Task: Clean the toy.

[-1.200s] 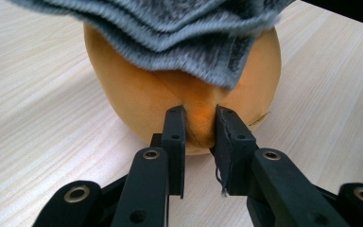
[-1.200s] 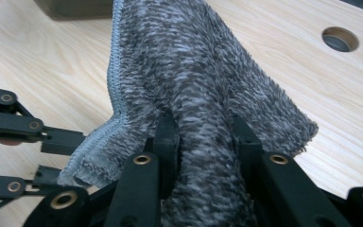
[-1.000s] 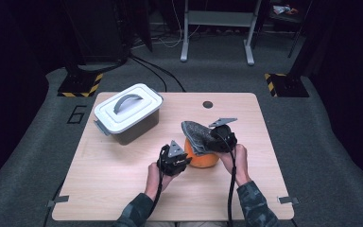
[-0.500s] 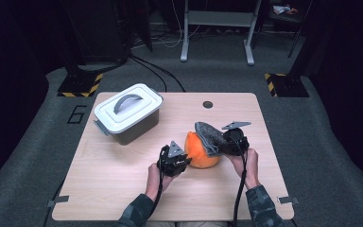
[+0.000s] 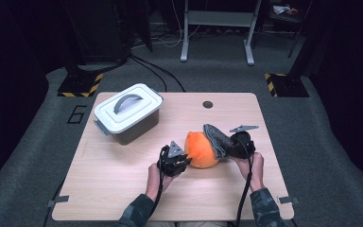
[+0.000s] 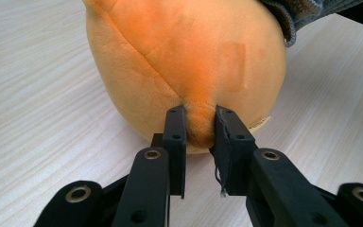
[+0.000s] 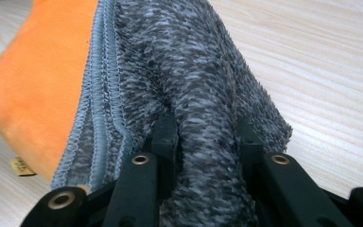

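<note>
- Plush (image 5: 201,150), orange and rounded, rests on the wooden table (image 5: 123,189) between the two grippers, a grey knitted cover (image 5: 216,138) draped over its right side.
- The left gripper (image 6: 199,124) pinches a fold of the plush's orange fabric; its fingers (image 6: 175,137) are drawn close together, with the bulk of the toy just beyond the tips.
- The right gripper (image 7: 203,132) clamps a thick ridge of the grey knitted cover, which bulges up between its fingers (image 7: 163,135) and spills over them.
- A white lidded box (image 5: 127,112) stands well apart, beyond the left gripper.
</note>
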### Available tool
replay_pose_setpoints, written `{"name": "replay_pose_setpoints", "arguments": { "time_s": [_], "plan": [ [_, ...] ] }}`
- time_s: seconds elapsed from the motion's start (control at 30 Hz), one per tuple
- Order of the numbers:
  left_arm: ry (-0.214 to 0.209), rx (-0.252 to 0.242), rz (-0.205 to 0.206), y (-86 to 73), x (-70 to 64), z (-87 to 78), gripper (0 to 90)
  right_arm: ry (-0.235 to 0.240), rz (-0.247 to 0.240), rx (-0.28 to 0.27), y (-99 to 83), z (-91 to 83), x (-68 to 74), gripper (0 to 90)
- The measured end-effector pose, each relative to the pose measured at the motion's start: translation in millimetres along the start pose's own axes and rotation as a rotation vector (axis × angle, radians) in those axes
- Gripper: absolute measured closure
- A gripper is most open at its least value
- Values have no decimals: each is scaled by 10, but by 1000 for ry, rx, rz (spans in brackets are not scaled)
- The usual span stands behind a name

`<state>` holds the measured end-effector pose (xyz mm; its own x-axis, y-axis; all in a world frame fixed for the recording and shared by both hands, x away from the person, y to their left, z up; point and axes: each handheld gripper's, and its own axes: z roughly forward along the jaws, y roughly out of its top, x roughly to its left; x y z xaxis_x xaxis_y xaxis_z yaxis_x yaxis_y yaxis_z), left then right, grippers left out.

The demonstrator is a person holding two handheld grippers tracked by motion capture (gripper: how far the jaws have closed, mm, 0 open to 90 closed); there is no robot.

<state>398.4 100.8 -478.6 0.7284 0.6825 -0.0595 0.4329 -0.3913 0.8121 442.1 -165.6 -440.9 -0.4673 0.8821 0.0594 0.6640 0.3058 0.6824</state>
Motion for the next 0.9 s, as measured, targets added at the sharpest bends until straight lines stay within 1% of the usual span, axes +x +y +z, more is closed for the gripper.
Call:
{"name": "replay_pose_setpoints", "arguments": {
  "time_s": [0.03, 0.1, 0.17, 0.2, 0.23, 0.37, 0.47, 0.57, 0.6, 0.63, 0.7, 0.73, 0.83, 0.9],
  "plan": [
    [1, 0, 0, 0, -1, 0, 758, -6, 9, 3, -7, 7, -8, 687],
    [0, -2, 0, 2, 1, 2, 758, -3, 18, 9, -23, 24, -29, 687],
    [0, -1, 0, 4, -1, 3, 758, -3, 19, 18, -38, 53, -53, 687],
    [1, -3, -1, 5, -1, 4, 758, -5, 33, 27, -48, 68, -56, 687],
    [1, -4, -2, 5, -1, 5, 758, -2, 33, 29, -58, 88, -78, 687],
    [2, -6, -4, 2, 5, 8, 758, -3, 62, 49, -96, 164, -139, 688],
    [4, -9, -1, -1, 5, 7, 759, -6, 78, 67, -127, 224, -161, 688],
    [5, -12, -10, -3, 5, 9, 759, -24, 74, 97, -167, 295, -187, 689],
    [6, -12, -12, -3, 4, 9, 759, -25, 84, 112, -183, 320, -186, 690],
    [4, -12, -7, -3, 8, 7, 759, -27, 79, 120, -199, 353, -197, 690],
    [9, -14, -6, -3, 6, 7, 759, -28, 88, 140, -229, 408, -202, 691],
    [10, -19, -9, -2, 5, 8, 758, -31, 84, 146, -244, 435, -205, 692],
    [13, -15, -7, -1, 6, 6, 758, -22, 85, 147, -267, 464, -219, 694],
    [13, -11, -4, 1, 5, 3, 758, -30, 77, 148, -265, 459, -218, 696]
  ]
}}
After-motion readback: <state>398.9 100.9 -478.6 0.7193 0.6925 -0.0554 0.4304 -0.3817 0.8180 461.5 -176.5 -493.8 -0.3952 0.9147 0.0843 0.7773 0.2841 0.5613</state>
